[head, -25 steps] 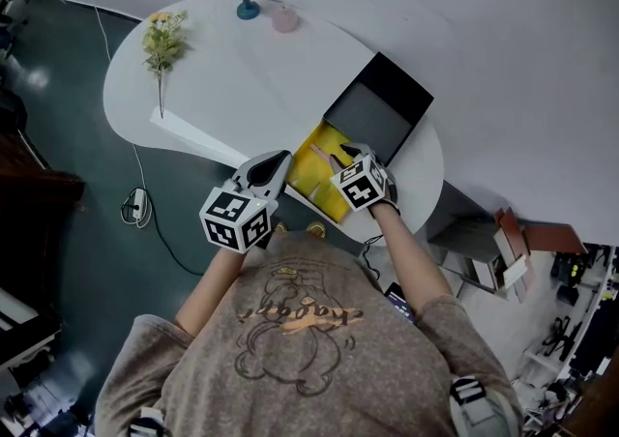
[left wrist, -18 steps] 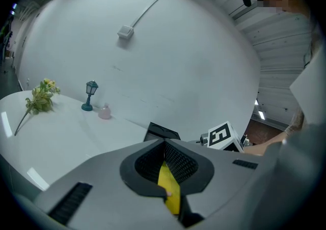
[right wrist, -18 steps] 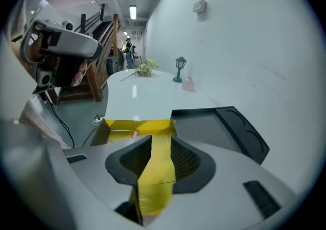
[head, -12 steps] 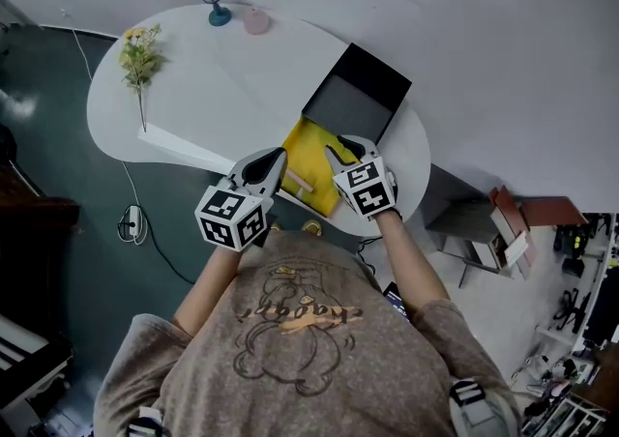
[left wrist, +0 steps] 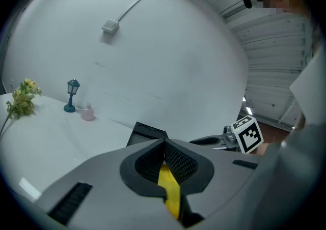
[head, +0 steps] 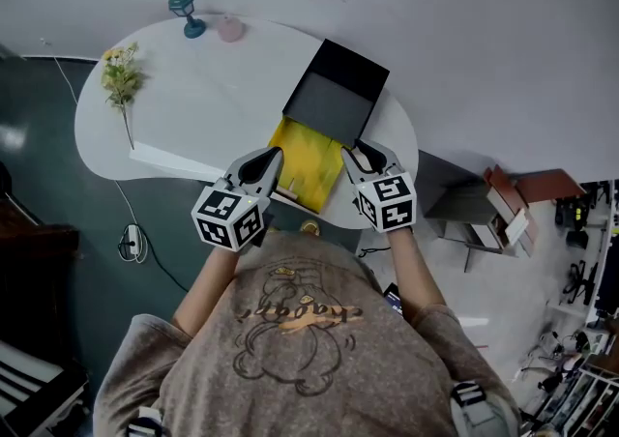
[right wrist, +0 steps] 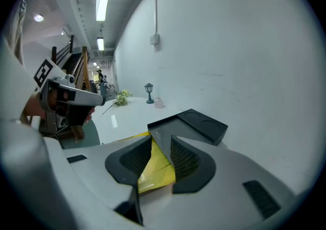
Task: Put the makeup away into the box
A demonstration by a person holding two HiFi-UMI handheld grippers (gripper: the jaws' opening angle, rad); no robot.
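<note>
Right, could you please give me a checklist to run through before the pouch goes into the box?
1. Tongs of the left gripper shut on the yellow pouch: ok.
2. Tongs of the right gripper on the pouch's other edge: ok, a yellow fold sits between them.
3. Black box open, lid laid back: ok.
4. Box floor bare where visible: ok.
5. Pouch clear of the white table: cannot tell.
6. Lantern and pink jar away from the path: ok.
</note>
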